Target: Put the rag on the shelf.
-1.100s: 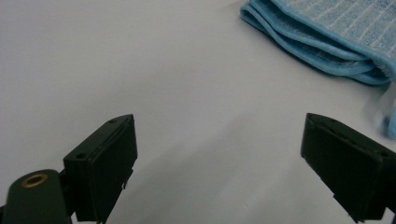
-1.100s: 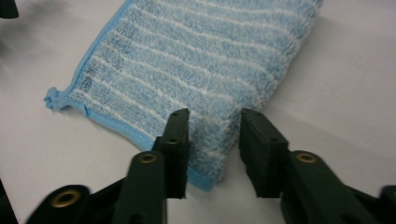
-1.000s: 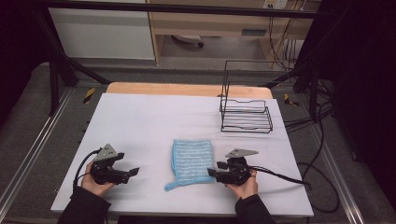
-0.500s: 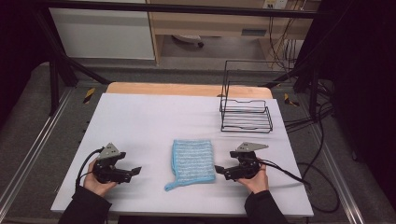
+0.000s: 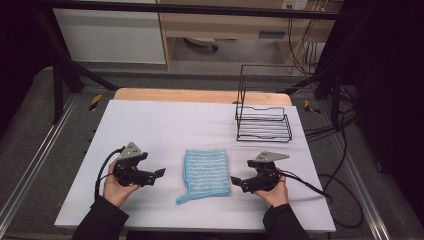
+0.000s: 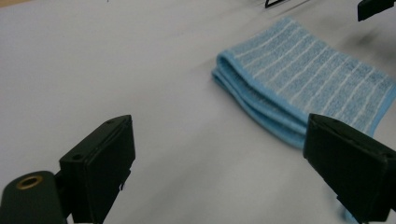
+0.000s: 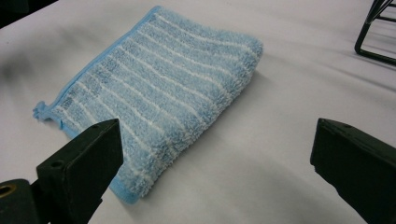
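Your wire rack (image 5: 263, 122) holds nothing. The folded blue striped towel (image 5: 206, 171) lies flat between your 2 grippers: left gripper (image 5: 159, 173) wide, right gripper (image 5: 235, 182) just opened wide, both gripping nothing.

One camera above my side of the table, one riding on each of my grippers.

The high view looks forward and down over the whole table (image 5: 150, 125). My left gripper (image 6: 219, 177) camera sits low and close, facing along its jaws toward the folded blue cloth (image 6: 308, 88). My right gripper (image 7: 215, 172) camera, equally low and close, faces the same cloth from the opposite side. All three views share it.
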A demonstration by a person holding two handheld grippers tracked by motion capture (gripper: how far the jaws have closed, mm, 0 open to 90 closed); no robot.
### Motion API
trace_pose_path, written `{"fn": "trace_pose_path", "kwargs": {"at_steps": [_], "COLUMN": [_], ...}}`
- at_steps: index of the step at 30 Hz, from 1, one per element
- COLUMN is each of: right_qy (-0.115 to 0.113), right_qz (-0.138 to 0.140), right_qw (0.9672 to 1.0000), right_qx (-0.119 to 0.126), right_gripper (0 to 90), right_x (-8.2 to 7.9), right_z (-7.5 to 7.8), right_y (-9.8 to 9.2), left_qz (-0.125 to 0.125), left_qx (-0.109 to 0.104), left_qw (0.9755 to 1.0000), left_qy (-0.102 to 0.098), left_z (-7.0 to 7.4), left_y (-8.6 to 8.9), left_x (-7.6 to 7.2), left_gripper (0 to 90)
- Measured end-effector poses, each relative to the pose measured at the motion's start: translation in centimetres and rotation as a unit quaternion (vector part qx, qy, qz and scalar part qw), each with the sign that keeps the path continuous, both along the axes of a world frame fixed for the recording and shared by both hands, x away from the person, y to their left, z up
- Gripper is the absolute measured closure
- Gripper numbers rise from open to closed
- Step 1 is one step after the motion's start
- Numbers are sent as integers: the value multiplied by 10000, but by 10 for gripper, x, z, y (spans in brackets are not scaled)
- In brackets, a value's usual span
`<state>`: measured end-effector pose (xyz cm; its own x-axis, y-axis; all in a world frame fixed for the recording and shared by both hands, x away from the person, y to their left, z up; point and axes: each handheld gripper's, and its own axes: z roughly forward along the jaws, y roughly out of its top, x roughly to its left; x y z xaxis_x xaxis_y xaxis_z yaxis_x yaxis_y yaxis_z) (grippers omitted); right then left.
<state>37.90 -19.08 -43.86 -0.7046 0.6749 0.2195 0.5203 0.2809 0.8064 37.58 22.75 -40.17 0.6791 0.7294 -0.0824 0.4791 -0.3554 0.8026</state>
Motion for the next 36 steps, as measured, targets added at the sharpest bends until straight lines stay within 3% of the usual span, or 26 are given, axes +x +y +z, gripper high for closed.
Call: {"fn": "trace_pose_path", "kwargs": {"at_steps": [4,12,18,22,27,30,36], "right_qy": [-31,-31,-21,-9,16,27,56], "right_qz": [-45,-33,-36,-25,-28,-25,-15], "right_qw": [10000,10000,10000,10000,10000,9999,9999], "right_qx": [6,-53,-42,-71,-85,-99,-126], "right_gripper": [24,18,17,17,16,17,19], "right_x": [0,0,-1,-1,-1,-1,-1], "right_z": [1,0,0,-1,-2,-3,-4], "right_y": [-1,0,0,0,1,2,2], "left_qz": [-40,47,160,251,327,415,606], "left_qx": [-42,-194,-81,7,173,341,427], "left_qw": [10000,9998,9998,9996,9985,9972,9941], "left_qy": [-62,61,53,149,413,515,794], "left_z": [9,18,23,17,2,-8,-23], "left_y": [-15,-44,-65,-76,-85,-89,-91], "left_x": [7,28,42,52,62,66,73], "left_gripper": [90,94,108,129,196,283,417]}}
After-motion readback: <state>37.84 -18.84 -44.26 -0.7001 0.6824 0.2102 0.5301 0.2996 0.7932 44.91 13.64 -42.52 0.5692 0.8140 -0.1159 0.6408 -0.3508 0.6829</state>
